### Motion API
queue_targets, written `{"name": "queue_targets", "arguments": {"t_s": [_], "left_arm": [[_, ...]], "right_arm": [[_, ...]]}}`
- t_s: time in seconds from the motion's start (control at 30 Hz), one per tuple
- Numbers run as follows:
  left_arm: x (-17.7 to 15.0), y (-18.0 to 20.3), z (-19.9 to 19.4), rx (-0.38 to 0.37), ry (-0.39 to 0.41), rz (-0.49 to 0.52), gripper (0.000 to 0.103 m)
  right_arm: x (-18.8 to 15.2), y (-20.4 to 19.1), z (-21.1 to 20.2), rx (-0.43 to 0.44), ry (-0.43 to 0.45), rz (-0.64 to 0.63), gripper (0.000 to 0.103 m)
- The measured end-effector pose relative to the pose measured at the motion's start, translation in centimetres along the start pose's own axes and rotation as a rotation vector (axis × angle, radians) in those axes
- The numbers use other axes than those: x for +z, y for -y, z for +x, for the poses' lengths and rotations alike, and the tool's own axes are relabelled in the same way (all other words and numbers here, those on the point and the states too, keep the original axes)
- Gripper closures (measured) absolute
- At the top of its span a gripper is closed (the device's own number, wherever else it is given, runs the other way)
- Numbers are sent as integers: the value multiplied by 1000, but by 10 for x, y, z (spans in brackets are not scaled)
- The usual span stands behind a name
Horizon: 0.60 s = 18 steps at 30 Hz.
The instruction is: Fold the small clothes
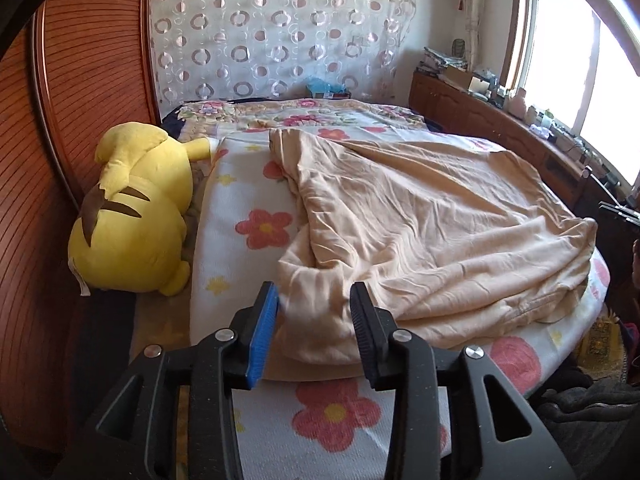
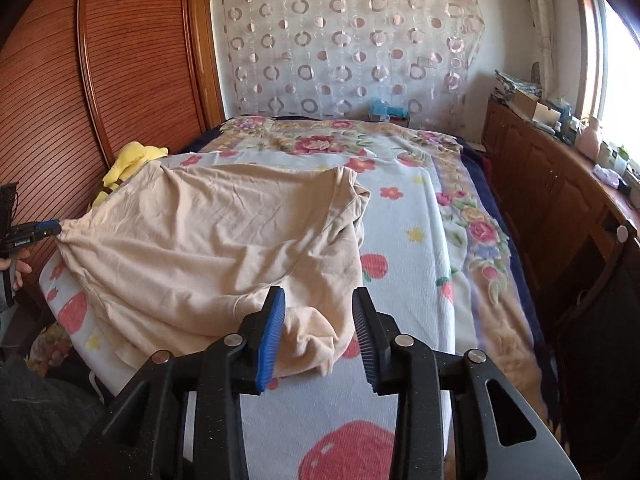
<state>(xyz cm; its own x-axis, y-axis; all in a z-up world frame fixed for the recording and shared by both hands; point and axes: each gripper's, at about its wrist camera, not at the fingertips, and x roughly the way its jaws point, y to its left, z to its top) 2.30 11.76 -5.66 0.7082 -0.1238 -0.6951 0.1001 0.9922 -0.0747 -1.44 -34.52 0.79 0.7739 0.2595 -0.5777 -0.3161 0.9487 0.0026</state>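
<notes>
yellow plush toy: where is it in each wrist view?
Left wrist: the yellow plush toy lies large at the left, between the wooden panel wall and the flowered sheet.
Right wrist: only a small part of the yellow plush toy shows at upper left, peeking from behind the beige garment.
Shared landmark: the circle-patterned curtain behind the bed.

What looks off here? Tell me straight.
The beige cotton garment lies crumpled and bunched on the flower-print sheet, not flat. The yellow plush toy sits face-down, wedged against the brown slatted wooden panel.
</notes>
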Motion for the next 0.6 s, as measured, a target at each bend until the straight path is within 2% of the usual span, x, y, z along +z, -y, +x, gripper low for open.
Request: {"name": "queue_targets", "arguments": {"t_s": [0.1, 0.27, 0.6], "left_arm": [[-4, 1, 12, 1, -29, 1, 62], [-6, -2, 25, 10, -57, -13, 62], [-11, 1, 42, 44, -85, -4, 58]], "right_arm": [[-6, 3, 9, -25, -5, -1, 65], [-11, 9, 32, -6, -23, 38, 65], [-9, 7, 48, 26, -31, 72, 65]]}}
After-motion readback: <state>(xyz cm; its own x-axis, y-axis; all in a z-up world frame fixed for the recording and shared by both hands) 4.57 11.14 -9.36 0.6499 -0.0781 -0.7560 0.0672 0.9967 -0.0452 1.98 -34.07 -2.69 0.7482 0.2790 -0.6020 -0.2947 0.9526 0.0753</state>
